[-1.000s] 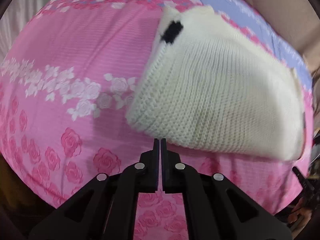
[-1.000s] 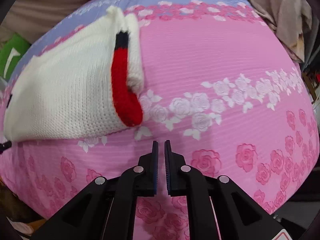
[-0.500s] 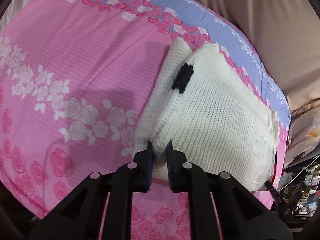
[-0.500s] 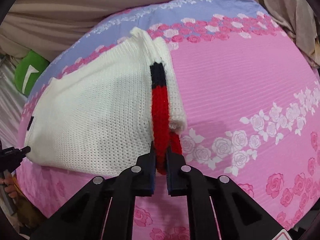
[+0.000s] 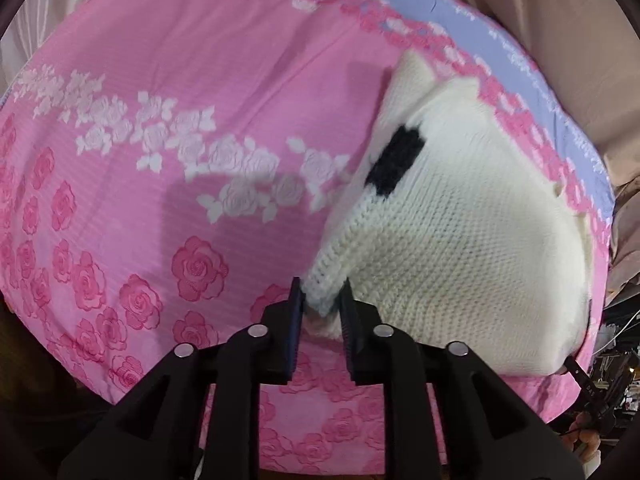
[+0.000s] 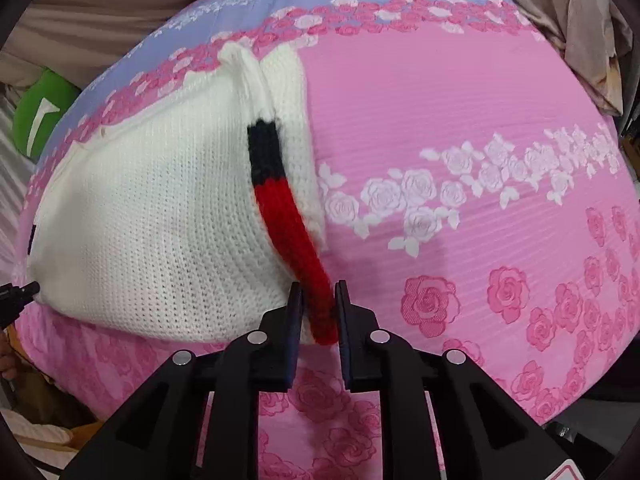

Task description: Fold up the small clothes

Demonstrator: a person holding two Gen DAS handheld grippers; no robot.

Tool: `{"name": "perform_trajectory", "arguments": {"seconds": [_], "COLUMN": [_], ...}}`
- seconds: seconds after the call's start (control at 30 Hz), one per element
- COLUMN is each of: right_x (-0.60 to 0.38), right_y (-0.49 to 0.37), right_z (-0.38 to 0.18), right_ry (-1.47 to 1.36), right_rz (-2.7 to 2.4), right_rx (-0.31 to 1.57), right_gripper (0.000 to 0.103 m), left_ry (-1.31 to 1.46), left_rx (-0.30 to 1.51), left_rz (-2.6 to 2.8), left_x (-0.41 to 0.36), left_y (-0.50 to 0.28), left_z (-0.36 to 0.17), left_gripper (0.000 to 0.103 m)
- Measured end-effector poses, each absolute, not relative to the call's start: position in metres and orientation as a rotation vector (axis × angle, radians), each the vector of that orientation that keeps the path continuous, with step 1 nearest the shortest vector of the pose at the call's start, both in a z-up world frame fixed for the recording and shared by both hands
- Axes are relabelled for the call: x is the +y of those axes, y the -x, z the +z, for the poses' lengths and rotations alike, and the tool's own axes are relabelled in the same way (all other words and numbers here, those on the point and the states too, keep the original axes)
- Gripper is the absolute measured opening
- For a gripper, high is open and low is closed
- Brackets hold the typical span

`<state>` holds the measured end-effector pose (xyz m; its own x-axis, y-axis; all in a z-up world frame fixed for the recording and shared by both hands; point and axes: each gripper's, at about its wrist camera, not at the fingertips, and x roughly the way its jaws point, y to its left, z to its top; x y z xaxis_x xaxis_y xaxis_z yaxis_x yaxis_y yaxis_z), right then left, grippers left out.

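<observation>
White knit garment (image 5: 460, 240) lies folded on the pink rose bedsheet (image 5: 180, 120). Left gripper (image 5: 320, 304), jaws opening, straddles its 7 o'clock corner; right gripper (image 6: 318, 304), also opening, straddles the red trim (image 6: 292, 232) at 5 o'clock.

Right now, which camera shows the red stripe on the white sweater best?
The right wrist camera. There the red stripe runs down the white sweater edge into the opening right tool. The left wrist camera shows only a black patch, no red.
</observation>
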<state>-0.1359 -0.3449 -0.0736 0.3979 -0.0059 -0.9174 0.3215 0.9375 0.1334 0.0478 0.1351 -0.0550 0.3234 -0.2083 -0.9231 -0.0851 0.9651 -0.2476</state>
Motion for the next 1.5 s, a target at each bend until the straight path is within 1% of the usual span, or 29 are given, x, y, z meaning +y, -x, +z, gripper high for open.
{"name": "perform_trajectory", "arguments": {"seconds": [0.03,0.07,0.13,0.17,0.27,0.3,0.37,0.47,0.5,0.53,0.57,0.6,0.63,0.67,0.73,0.8,0.83,0.93,1.0,1.1,1.17,1.2,1.23,1.3,1.33,1.43,1.47,1.5], "right_x": [-0.345,-0.344,-0.344,-0.342,-0.333,-0.329,-0.322,-0.313,-0.312,-0.312,-0.313,-0.316,-0.317,-0.318,-0.323,-0.332,-0.338,-0.352,-0.351,-0.341,-0.334,-0.331,-0.330,-0.330,-0.332,-0.340,-0.340,-0.338], "right_y": [0.134,0.132,0.120,0.109,0.072,0.060,0.033,0.000,-0.010,-0.016,-0.022,-0.027,-0.029,-0.027,-0.013,-0.001,0.001,-0.010,-0.010,-0.004,0.002,0.005,0.006,0.005,0.004,-0.001,-0.004,-0.009], "right_z": [-0.063,-0.053,-0.034,-0.027,-0.021,-0.022,-0.027,-0.043,-0.049,-0.054,-0.061,-0.066,-0.067,-0.063,-0.040,-0.028,-0.031,-0.079,-0.074,-0.048,-0.039,-0.039,-0.041,-0.048,-0.049,-0.054,-0.056,-0.059], "right_ry": [-0.285,-0.268,-0.262,-0.253,-0.226,-0.219,-0.197,-0.175,-0.179,-0.194,-0.215,-0.242,-0.261,-0.278,-0.305,-0.330,-0.327,-0.316,-0.301,-0.283,-0.270,-0.267,-0.264,-0.262,-0.274,-0.334,-0.334,-0.324], "right_rz": [-0.223,-0.232,-0.223,-0.214,-0.194,-0.184,-0.177,-0.186,-0.184,-0.181,-0.181,-0.176,-0.170,-0.169,-0.179,-0.213,-0.236,-0.254,-0.255,-0.248,-0.238,-0.231,-0.224,-0.241,-0.254,-0.277,-0.274,-0.262], "right_rx": [1.122,1.096,1.037,1.018,0.986,0.980,0.978,1.001,1.011,1.022,1.038,1.052,1.058,1.033,0.932,0.883,0.890,1.072,1.057,1.011,0.985,0.987,0.999,1.016,1.019,1.013,1.018,1.032], "right_gripper": [0.023,0.028,0.033,0.035,0.038,0.039,0.046,0.049,0.049,0.049,0.040,0.024,0.008,0.008,0.007,0.007,0.007,0.007,0.008,0.010,0.014,0.015,0.016,0.018,0.021,0.043,0.042,0.036], "left_ry": [0.274,0.277,0.289,0.297,0.299,0.304,0.311,0.279,0.269,0.266,0.267,0.263,0.259,0.256,0.214,0.167,0.159,0.133,0.172,0.235,0.242,0.238,0.227,0.206,0.203,0.210,0.202,0.175], "left_rx": [1.207,1.175,1.091,1.054,1.029,1.031,1.045,1.113,1.138,1.161,1.180,1.206,1.229,1.230,1.157,1.114,1.116,1.194,1.177,1.130,1.128,1.140,1.152,1.166,1.175,1.213,1.211,1.214], "left_rz": [-0.081,-0.087,-0.105,-0.121,-0.178,-0.189,-0.212,-0.217,-0.214,-0.216,-0.219,-0.230,-0.235,-0.233,-0.225,-0.196,-0.180,-0.141,-0.143,-0.207,-0.238,-0.250,-0.245,-0.231,-0.235,-0.266,-0.290,-0.311], "left_x": [0.135,0.135,0.130,0.123,0.098,0.088,0.070,0.039,0.036,0.032,0.029,0.026,0.023,0.021,0.021,0.025,0.028,0.033,0.037,0.038,0.036,0.033,0.031,0.028,0.027,0.020,0.016,0.011], "left_y": [-0.049,-0.050,-0.061,-0.071,-0.107,-0.120,-0.143,-0.181,-0.186,-0.191,-0.195,-0.200,-0.201,-0.201,-0.195,-0.193,-0.196,-0.210,-0.208,-0.197,-0.193,-0.193,-0.193,-0.197,-0.200,-0.206,-0.207,-0.208], "left_z": [-0.041,-0.030,-0.002,0.010,0.019,0.017,0.007,-0.023,-0.034,-0.043,-0.051,-0.060,-0.064,-0.064,-0.049,-0.037,-0.038,-0.065,-0.059,-0.032,-0.025,-0.027,-0.031,-0.042,-0.047,-0.060,-0.061,-0.062], "left_gripper": [0.024,0.027,0.048,0.050,0.054,0.056,0.056,0.056,0.055,0.049,0.041,0.014,0.000,0.000,0.000,0.000,0.000,0.000,0.000,0.000,0.009,0.026,0.040,0.040,0.040,0.040,0.040,0.016]}}
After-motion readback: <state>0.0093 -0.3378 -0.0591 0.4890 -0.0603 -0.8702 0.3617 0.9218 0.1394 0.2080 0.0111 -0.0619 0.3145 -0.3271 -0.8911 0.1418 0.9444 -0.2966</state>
